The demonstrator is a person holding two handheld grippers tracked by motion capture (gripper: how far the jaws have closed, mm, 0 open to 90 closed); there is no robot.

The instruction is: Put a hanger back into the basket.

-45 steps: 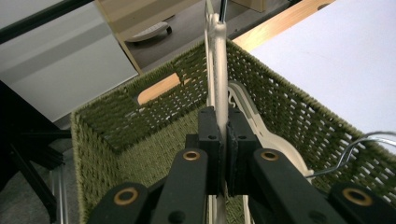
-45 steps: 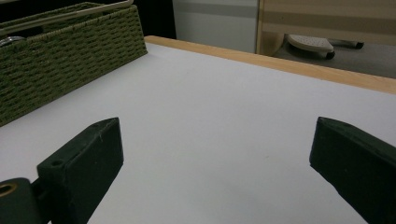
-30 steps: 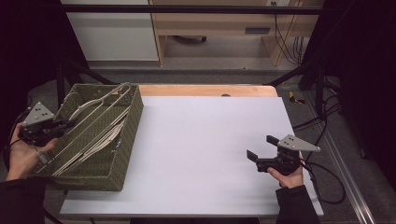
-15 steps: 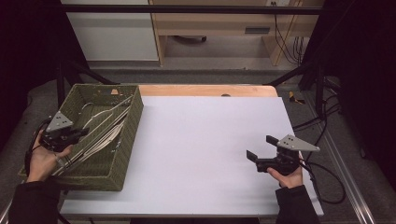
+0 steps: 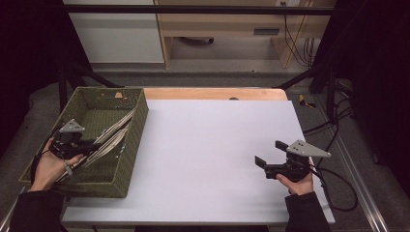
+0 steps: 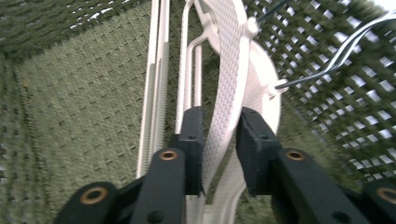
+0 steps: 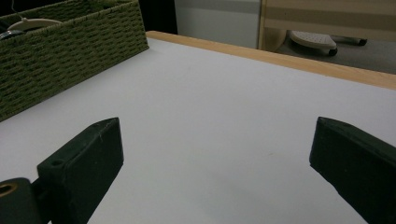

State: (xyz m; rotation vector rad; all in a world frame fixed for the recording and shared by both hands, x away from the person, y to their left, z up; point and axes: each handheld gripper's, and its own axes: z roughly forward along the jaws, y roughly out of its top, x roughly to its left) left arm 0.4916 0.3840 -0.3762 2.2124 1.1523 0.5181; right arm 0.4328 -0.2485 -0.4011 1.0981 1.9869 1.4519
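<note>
A green woven basket (image 5: 134, 140) stands at the table's left edge and holds several white plastic hangers (image 5: 114, 135). My left gripper (image 5: 90, 146) is down inside the basket. In the left gripper view it (image 6: 219, 140) is shut on the textured arm of one white hanger (image 6: 229, 70), which runs up between the pads. That hanger's metal hook (image 6: 336, 56) lies against the basket's mesh wall. My right gripper (image 5: 270, 152) is held over the right side of the white table (image 5: 208, 145), open, with nothing between its jaws (image 7: 215, 149).
The basket's side wall (image 7: 70, 51) lies far to the left in the right gripper view. A wooden strip (image 5: 212, 93) edges the table's far side. Cables (image 5: 333, 174) trail off the right edge, and shelving stands beyond the table.
My left gripper has moved from the basket's left rim into the basket and now holds a hanger arm. The right gripper has stayed put.
</note>
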